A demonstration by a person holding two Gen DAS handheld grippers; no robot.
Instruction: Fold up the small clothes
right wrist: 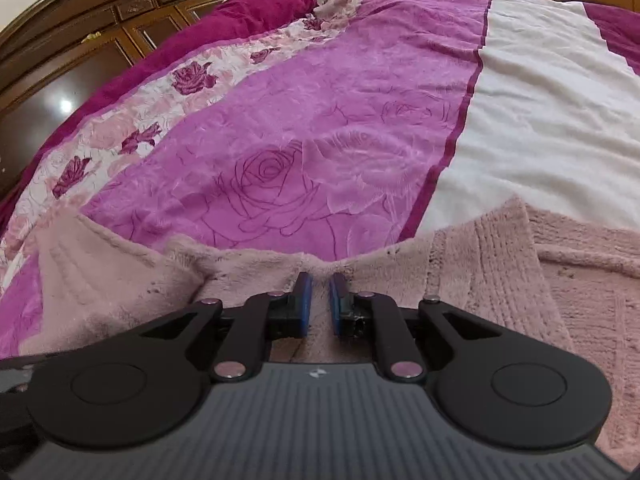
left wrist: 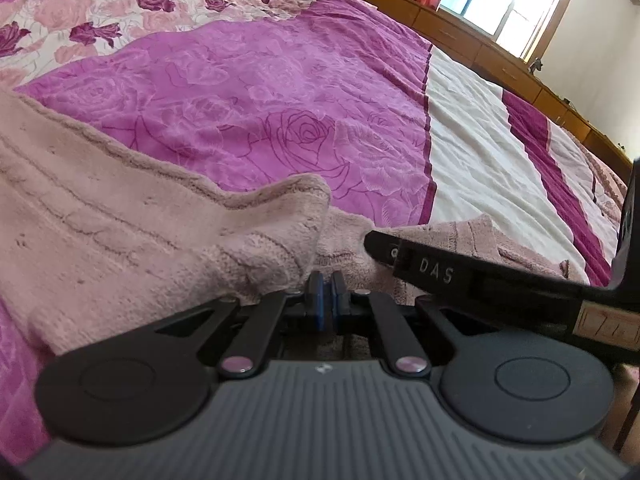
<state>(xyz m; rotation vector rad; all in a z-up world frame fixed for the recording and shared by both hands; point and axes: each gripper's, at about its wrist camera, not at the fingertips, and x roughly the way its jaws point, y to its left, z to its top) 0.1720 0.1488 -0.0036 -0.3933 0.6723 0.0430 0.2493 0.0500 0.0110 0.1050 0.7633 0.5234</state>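
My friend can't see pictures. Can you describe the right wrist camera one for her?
The right gripper, jaws closed, pinches the edge of a fuzzy pale pink garment lying on a bed. Behind it spreads a purple rose-patterned bedspread with a white stripe.

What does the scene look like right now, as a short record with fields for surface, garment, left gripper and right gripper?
surface: bedspread, purple rose print with a white band
garment: fuzzy pink garment, near edge of the bed, partly bunched
left gripper: shut, pinching a raised fold of the garment
right gripper: shut on the garment's edge, fabric between the pads
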